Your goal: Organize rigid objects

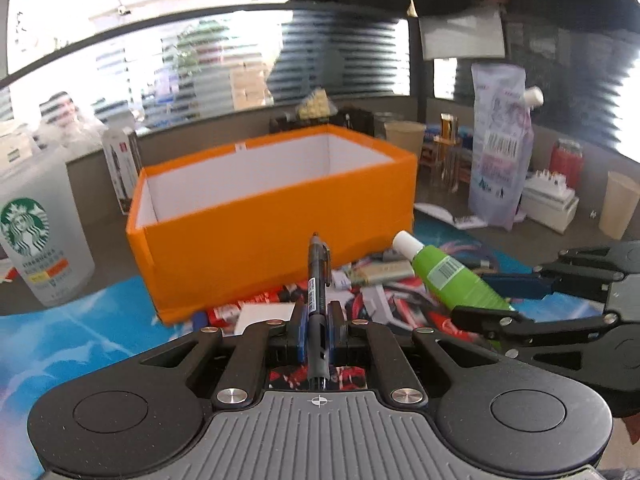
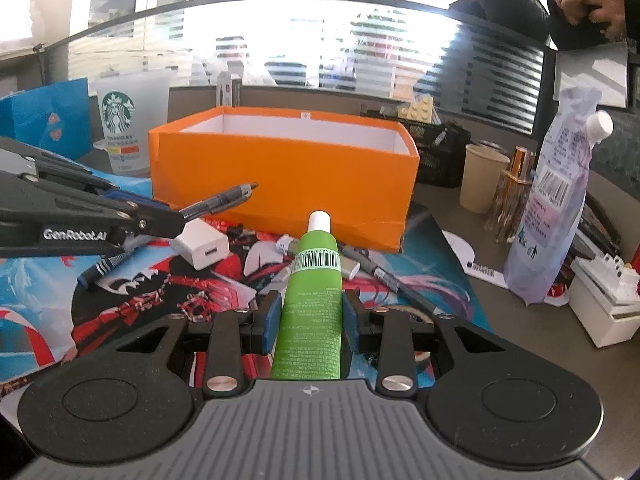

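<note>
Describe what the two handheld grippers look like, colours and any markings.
Both are black linkage grippers with silver rivets, blue finger pads and ribbed grey bodies bearing a small crosshair mark. The left gripper carries white "GenRobot.AI" lettering on one finger; the right gripper looks identical.

Orange box [image 2: 280, 176] with a white inside; just before it, a green tube [image 2: 312, 312] with a white cap and a barcode band, a black pen [image 1: 318, 280], a white charger block [image 2: 202, 248], all over a red-black-blue printed mat [image 2: 140, 280]
</note>
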`<state>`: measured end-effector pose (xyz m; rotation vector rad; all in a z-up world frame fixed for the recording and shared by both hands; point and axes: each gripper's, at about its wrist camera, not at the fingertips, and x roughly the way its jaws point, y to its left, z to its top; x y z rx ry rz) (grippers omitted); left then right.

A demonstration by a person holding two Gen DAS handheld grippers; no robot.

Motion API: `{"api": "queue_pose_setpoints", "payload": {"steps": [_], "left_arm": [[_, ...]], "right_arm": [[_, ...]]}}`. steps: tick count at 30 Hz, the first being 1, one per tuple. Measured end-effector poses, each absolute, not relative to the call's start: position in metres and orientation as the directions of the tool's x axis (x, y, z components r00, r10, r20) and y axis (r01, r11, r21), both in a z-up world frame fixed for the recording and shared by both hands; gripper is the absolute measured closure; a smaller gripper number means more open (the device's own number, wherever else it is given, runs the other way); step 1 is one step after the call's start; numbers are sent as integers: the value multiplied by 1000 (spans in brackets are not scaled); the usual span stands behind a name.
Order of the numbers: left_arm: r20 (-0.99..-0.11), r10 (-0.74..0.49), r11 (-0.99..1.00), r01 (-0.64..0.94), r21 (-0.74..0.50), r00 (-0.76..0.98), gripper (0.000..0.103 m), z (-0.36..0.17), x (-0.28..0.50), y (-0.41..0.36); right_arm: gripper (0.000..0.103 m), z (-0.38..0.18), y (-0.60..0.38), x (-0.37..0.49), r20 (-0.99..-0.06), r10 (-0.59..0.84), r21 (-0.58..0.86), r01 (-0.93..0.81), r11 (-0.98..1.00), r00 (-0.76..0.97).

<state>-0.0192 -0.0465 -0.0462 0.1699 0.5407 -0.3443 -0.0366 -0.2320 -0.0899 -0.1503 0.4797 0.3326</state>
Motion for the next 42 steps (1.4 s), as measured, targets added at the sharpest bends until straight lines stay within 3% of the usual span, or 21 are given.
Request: {"api": "queue_pose_setpoints", "payload": {"steps": [7, 19, 24, 26, 35, 39, 40, 42], "left_arm": [[-458, -273, 934, 348, 85, 846, 95, -16, -28, -42], [-412, -258, 950, 308, 59, 874, 95, 15, -9, -35], [-412, -219, 965, 258, 41, 885, 95, 25, 13, -32], [-412, -196, 972, 233, 40, 890, 101, 28, 24, -31], [-441, -164, 981, 193, 21, 883, 101, 22, 48, -24], [-463, -242, 958, 285, 24, 853, 100, 11, 36, -26], [-467, -270, 945, 325, 41, 842, 93, 6, 30, -28], [-492, -319, 918, 393, 51, 810, 90, -8, 22, -31]], "right_arm": [[72, -68, -227, -38, -421, 295, -79, -358, 930, 858], [72, -30, -221, -23, -348, 324, -89, -375, 923, 879], [72, -14, -219, -4, -328, 342, -74, -385, 920, 881], [72, -8, -218, 6, -327, 348, -64, -388, 919, 879], [72, 2, -213, 34, -323, 341, -47, -375, 926, 883], [72, -3, -215, 34, -330, 340, -44, -374, 926, 881], [72, -4, -216, 32, -332, 338, -42, -372, 927, 881], [72, -7, -220, 31, -340, 335, -37, -368, 929, 879]]}}
